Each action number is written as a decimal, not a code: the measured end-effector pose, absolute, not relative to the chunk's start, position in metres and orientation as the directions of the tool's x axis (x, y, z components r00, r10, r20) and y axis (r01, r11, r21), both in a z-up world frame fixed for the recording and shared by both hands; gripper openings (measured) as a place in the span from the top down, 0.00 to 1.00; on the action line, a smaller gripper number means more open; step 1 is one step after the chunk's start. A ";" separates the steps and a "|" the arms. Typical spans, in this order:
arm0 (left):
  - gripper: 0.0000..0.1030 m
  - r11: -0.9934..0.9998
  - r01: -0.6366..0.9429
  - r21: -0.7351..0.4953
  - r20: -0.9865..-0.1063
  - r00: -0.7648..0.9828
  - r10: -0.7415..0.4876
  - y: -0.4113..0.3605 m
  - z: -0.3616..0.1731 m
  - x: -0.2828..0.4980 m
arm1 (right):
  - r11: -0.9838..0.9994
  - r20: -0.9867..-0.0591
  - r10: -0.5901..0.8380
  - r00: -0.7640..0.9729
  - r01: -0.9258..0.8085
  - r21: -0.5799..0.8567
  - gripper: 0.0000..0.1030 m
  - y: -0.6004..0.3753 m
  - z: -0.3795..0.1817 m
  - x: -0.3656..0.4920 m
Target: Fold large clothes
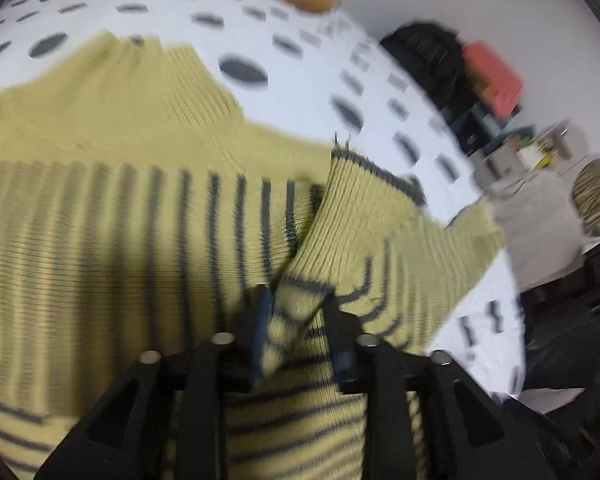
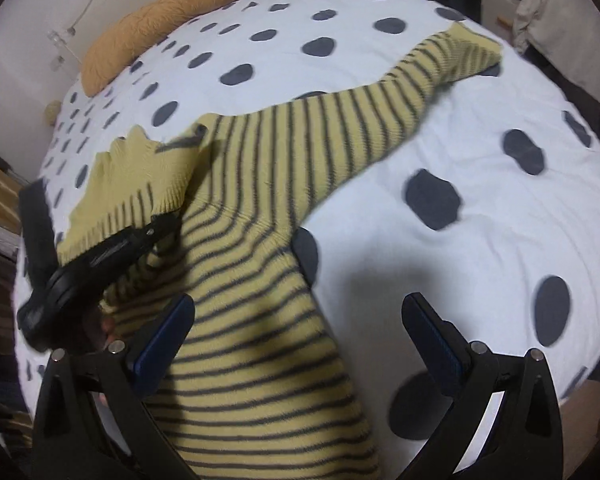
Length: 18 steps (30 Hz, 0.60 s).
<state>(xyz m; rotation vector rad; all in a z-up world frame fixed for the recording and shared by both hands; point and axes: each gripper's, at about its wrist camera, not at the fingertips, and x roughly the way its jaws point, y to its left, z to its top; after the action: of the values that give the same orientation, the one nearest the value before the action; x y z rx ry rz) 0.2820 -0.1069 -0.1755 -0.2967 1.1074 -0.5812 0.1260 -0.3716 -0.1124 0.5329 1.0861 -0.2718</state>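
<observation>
A yellow sweater with dark stripes (image 2: 268, 320) lies spread on a white bed cover with dark dots (image 2: 480, 240). One sleeve (image 2: 380, 120) stretches toward the far right. In the left wrist view my left gripper (image 1: 296, 320) is shut on a striped cuff of the sweater (image 1: 296, 308) and holds it over the sweater's body (image 1: 120, 240). The left gripper also shows in the right wrist view (image 2: 156, 232), at the folded left part. My right gripper (image 2: 300, 328) is open and empty, low over the sweater's body edge.
An orange pillow (image 2: 160, 16) lies at the far edge of the bed. Beside the bed in the left wrist view stand a dark bag (image 1: 432, 60), a pink box (image 1: 496, 76) and shelves with clutter (image 1: 532, 148). Furniture stands past the bed's far right (image 2: 540, 0).
</observation>
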 end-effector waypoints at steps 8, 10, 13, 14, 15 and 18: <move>0.24 0.972 0.101 -0.214 -0.768 0.598 -0.231 0.060 -0.114 0.289 | 0.838 -0.836 0.174 0.521 0.368 0.404 0.00 -0.353 -0.131 0.219; 0.24 0.981 0.040 -0.192 -0.793 0.582 -0.179 0.103 -0.123 0.298 | 0.869 -0.860 0.136 0.492 0.359 0.342 0.00 -0.343 -0.138 0.245; 0.24 0.985 -0.034 -0.171 -0.819 0.560 -0.123 0.140 -0.138 0.306 | 0.878 -0.884 0.161 0.439 0.345 0.331 0.10 -0.335 -0.161 0.275; 0.24 0.987 -0.051 -0.152 -0.831 0.548 -0.100 0.149 -0.143 0.308 | 0.878 -0.888 0.170 0.428 0.343 0.333 0.28 -0.334 -0.169 0.280; 0.24 0.990 -0.066 -0.128 -0.841 0.537 -0.073 0.157 -0.146 0.311 | 0.884 -0.891 0.169 0.422 0.334 0.326 0.41 -0.333 -0.174 0.283; 0.25 0.991 -0.103 -0.086 -0.849 0.528 -0.019 0.172 -0.153 0.316 | 0.871 -0.854 0.209 0.477 0.307 0.384 0.78 -0.345 -0.169 0.272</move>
<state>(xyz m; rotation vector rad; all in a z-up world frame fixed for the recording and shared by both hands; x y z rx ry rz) 0.3159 0.1720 -0.1534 -0.1306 1.0141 0.0504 0.2724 -0.3455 -0.1690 0.5372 1.0870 -0.0635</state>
